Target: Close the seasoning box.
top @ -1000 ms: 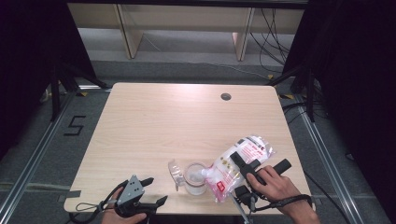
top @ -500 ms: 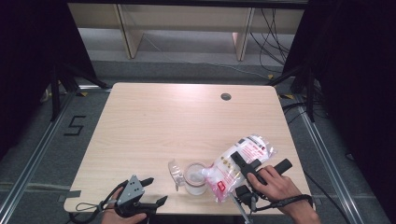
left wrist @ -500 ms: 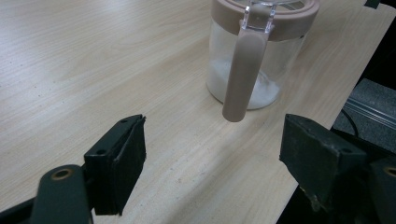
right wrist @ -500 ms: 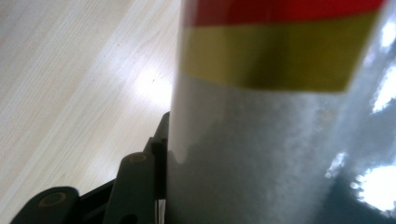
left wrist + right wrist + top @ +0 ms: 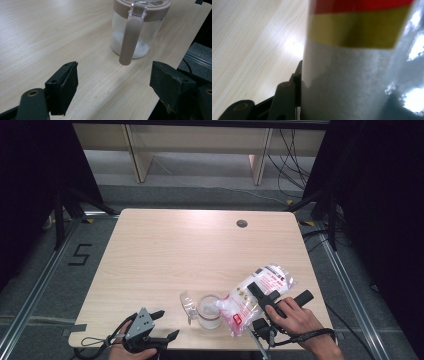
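Pouring from the bag (image 5: 252,295) gripped in our right claw (image 5: 265,296), we keep its mouth, probably at nine o'clock, over the jar (image 5: 208,310); left claw (image 5: 162,325) waits wide.

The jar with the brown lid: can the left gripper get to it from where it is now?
Probably yes. The left gripper is open with nothing between its jaws, and bare table lies between it and the jar, handle toward it. The bag in the right gripper tilts over the jar's far side.
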A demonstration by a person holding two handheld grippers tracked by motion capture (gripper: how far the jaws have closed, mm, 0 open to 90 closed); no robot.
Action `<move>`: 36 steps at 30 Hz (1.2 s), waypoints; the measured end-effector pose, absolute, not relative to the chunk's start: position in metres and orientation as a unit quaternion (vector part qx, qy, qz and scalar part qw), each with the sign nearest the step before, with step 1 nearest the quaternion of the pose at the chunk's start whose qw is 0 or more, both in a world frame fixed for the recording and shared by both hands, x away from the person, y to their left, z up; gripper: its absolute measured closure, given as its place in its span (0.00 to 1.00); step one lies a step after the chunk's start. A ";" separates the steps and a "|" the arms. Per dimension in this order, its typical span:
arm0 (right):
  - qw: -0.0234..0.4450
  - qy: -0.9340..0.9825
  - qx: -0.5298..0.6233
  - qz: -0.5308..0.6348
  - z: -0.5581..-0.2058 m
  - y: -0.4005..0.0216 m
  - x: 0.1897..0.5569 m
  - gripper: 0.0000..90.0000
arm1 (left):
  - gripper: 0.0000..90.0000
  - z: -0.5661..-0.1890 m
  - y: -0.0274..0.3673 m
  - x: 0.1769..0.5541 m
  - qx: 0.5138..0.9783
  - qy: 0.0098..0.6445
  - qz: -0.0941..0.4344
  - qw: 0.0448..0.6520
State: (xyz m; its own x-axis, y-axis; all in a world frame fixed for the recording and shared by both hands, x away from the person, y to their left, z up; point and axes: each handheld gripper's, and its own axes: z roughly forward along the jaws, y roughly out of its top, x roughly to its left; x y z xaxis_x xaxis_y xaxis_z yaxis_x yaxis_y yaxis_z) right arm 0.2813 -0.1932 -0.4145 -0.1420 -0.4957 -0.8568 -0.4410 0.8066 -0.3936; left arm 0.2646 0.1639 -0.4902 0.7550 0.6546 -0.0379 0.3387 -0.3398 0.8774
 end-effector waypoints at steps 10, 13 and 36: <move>0.576 0.755 -0.312 -0.026 -0.414 -0.194 0.282 0.64 | 0.24 -0.490 0.165 0.264 0.803 0.310 0.167 0.480; 0.577 0.756 -0.309 -0.023 -0.413 -0.194 0.281 0.64 | 0.25 -0.490 0.164 0.264 0.802 0.310 0.165 0.484; 0.578 0.755 -0.308 -0.030 -0.413 -0.195 0.281 0.64 | 0.24 -0.490 0.164 0.264 0.802 0.310 0.165 0.484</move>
State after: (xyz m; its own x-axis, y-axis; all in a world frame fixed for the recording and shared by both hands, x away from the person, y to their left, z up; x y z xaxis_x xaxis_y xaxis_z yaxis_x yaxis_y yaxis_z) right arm 0.2810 -0.1948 -0.4127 -0.1417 -0.5003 -0.8542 -0.4309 0.8080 -0.4017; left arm 0.2643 0.1642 -0.4899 0.7536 0.6564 -0.0344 0.3362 -0.3400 0.8783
